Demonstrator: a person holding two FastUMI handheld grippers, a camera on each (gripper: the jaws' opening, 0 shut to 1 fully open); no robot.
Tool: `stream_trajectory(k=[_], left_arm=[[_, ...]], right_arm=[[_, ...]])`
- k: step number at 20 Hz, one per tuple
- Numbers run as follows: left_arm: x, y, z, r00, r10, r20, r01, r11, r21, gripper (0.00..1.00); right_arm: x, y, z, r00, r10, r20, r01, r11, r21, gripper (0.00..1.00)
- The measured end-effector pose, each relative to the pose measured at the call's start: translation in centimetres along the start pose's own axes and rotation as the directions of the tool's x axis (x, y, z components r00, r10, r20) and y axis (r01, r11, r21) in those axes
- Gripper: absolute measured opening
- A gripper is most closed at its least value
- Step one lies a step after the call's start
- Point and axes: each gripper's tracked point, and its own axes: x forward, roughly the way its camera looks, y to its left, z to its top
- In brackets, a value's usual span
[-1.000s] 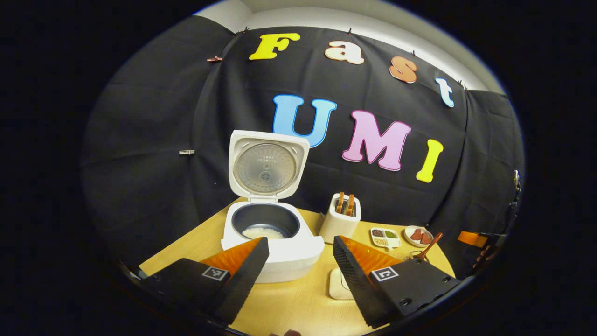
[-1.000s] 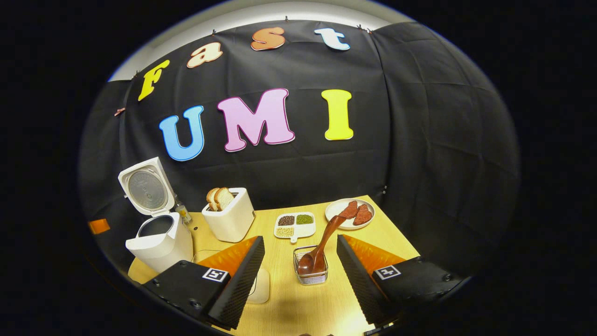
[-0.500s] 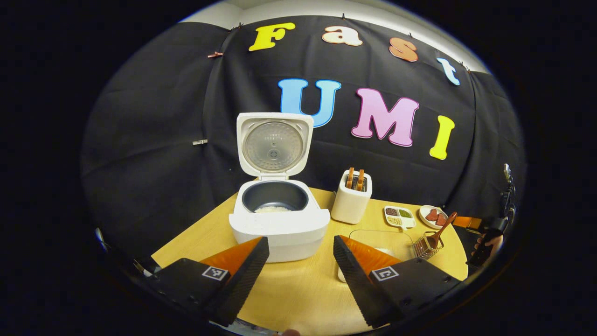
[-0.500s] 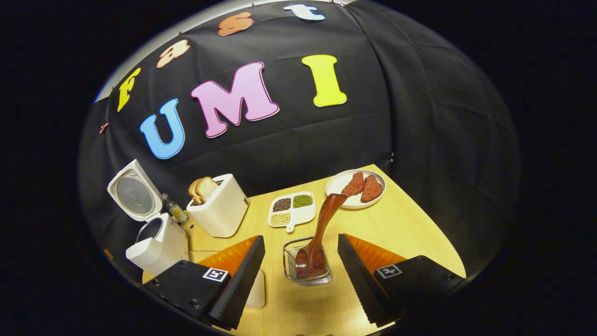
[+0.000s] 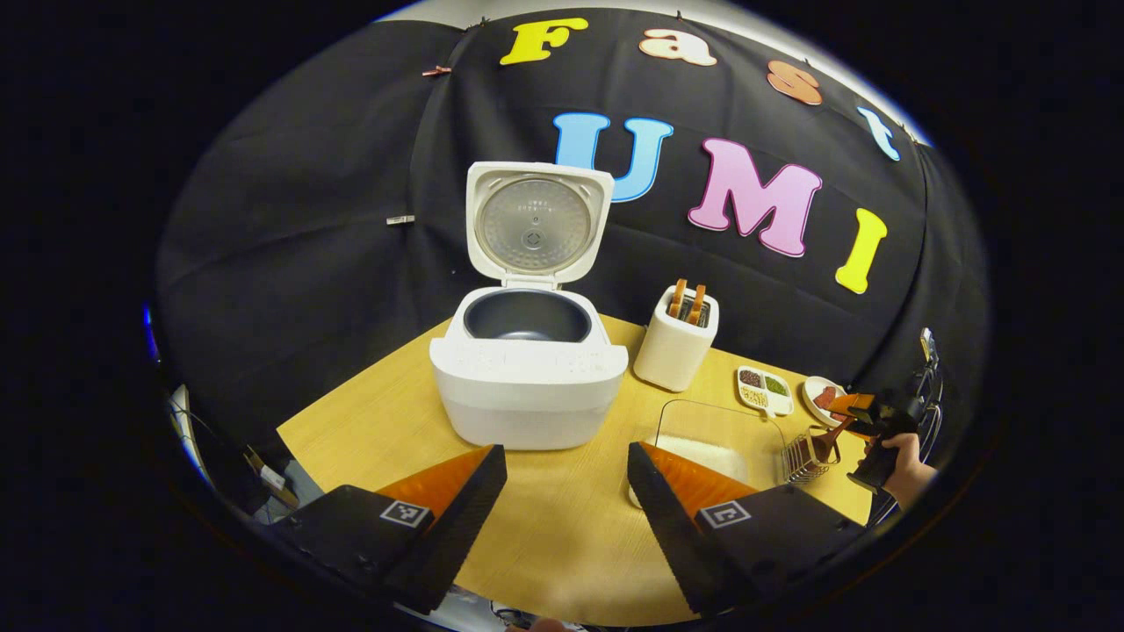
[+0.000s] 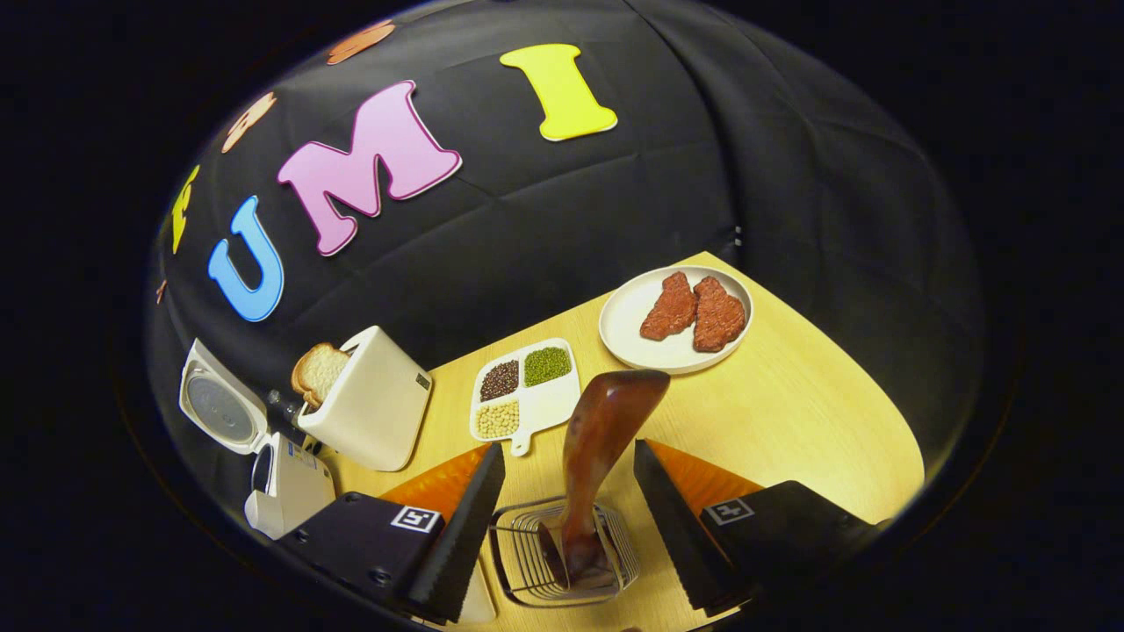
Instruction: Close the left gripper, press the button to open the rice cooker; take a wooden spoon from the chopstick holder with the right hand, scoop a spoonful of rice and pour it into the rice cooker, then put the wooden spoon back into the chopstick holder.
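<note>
The white rice cooker (image 5: 527, 395) stands open on the wooden table (image 5: 369, 421), its lid (image 5: 537, 224) upright and the dark inner pot showing. My left gripper (image 5: 566, 449) hangs open in front of it, holding nothing. The dark wooden spoon (image 6: 606, 412) stands in the wire chopstick holder (image 6: 527, 562). My right gripper (image 6: 568, 448) is open, one finger on each side of the spoon's handle, not touching it. In the left gripper view, the right gripper (image 5: 882, 421) and a hand hover over the holder (image 5: 808, 452). A clear container of rice (image 5: 716, 439) sits beside the holder.
A white toaster (image 6: 369, 408) with bread stands right of the cooker (image 6: 285, 483). Behind the holder lie a divided dish of beans (image 6: 525, 395) and a plate (image 6: 632, 307) with two pieces of meat. The table's right edge runs close to the plate.
My left gripper drew back from the cooker, which now looks smaller and farther. My right gripper came down over the holder, so the spoon's handle now stands between its fingers.
</note>
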Motion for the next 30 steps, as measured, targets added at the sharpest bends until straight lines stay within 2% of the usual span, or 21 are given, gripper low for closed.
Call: stream_trajectory(k=[1, 2, 4, 5, 6, 9, 13, 18, 23, 25, 26, 27, 28, 30], left_arm=[[0.0, -0.1, -0.5, 1.0, 0.006, -0.01, -0.006, 1.0, 0.002, 0.96], [-0.1, -0.1, -1.1, 1.0, 0.012, -0.019, -0.012, 1.0, 0.003, 0.96], [-0.1, -0.2, -2.0, 0.999, 0.019, -0.037, -0.019, 1.0, 0.003, 0.96], [-0.1, -0.4, -2.3, 0.999, 0.018, -0.041, -0.018, 1.0, -0.002, 0.96], [-0.2, -0.6, -2.5, 0.999, 0.014, -0.041, -0.014, 1.0, -0.01, 0.96], [-0.5, -1.3, -3.1, 0.999, -0.006, -0.049, 0.004, 1.0, -0.027, 0.96], [-0.5, -1.1, -1.1, 0.999, -0.024, 0.021, 0.024, 1.0, 0.006, 0.96], [0.0, 0.3, 0.3, 0.994, -0.09, 0.063, 0.089, 0.996, 0.017, 0.96], [0.0, 3.5, 0.4, 0.987, -0.121, 0.105, 0.103, 0.982, 0.158, 0.96], [-0.1, 4.6, 0.0, 0.986, -0.137, 0.095, 0.122, 0.981, 0.149, 0.96], [-0.1, 5.3, -0.4, 0.986, -0.14, 0.088, 0.128, 0.982, 0.136, 0.96], [-0.1, 6.0, -0.8, 0.987, -0.14, 0.083, 0.13, 0.984, 0.119, 0.96], [0.0, 6.6, -1.2, 0.987, -0.14, 0.075, 0.132, 0.986, 0.102, 0.96], [0.0, 7.8, -1.8, 0.988, -0.143, 0.064, 0.138, 0.988, 0.074, 0.96]], right_arm=[[0.7, -0.1, -0.1, 1.0, -0.003, -0.008, 0.003, 1.0, 0.012, 0.9], [1.2, -0.2, 0.2, 1.0, -0.008, -0.006, 0.008, 1.0, 0.022, 0.67], [1.4, -0.3, 0.3, 1.0, -0.014, -0.016, 0.014, 0.999, 0.049, 0.43], [1.4, -0.4, 0.4, 1.0, -0.024, -0.014, 0.025, 0.998, 0.056, 0.46], [1.4, -0.3, 0.0, 0.999, -0.024, -0.022, 0.025, 0.998, 0.05, 0.27], [-0.2, 0.6, 0.2, 0.999, -0.015, -0.03, 0.015, 1.0, 0.024, 0.23], [-3.2, 2.4, 2.8, 0.998, 0.002, 0.061, 0.001, 0.999, -0.05, 0.18], [-7.4, 5.7, 5.8, 0.99, 0.02, 0.137, -0.012, 0.998, -0.064, 0.18], [-11.2, 9.8, 5.9, 0.984, 0.042, 0.174, -0.024, 0.994, -0.105, 0.18], [-12.8, 11.9, 5.7, 0.979, 0.068, 0.192, -0.043, 0.99, -0.135, 0.18], [-13.4, 12.8, 5.4, 0.978, 0.077, 0.196, -0.048, 0.988, -0.148, 0.13], [-13.8, 13.8, 5.1, 0.976, 0.086, 0.202, -0.054, 0.986, -0.161, 0.13], [-14.2, 14.8, 4.7, 0.974, 0.095, 0.205, -0.059, 0.983, -0.175, 0.18], [-14.7, 16.7, 3.9, 0.97, 0.117, 0.212, -0.071, 0.974, -0.215, 0.18]])
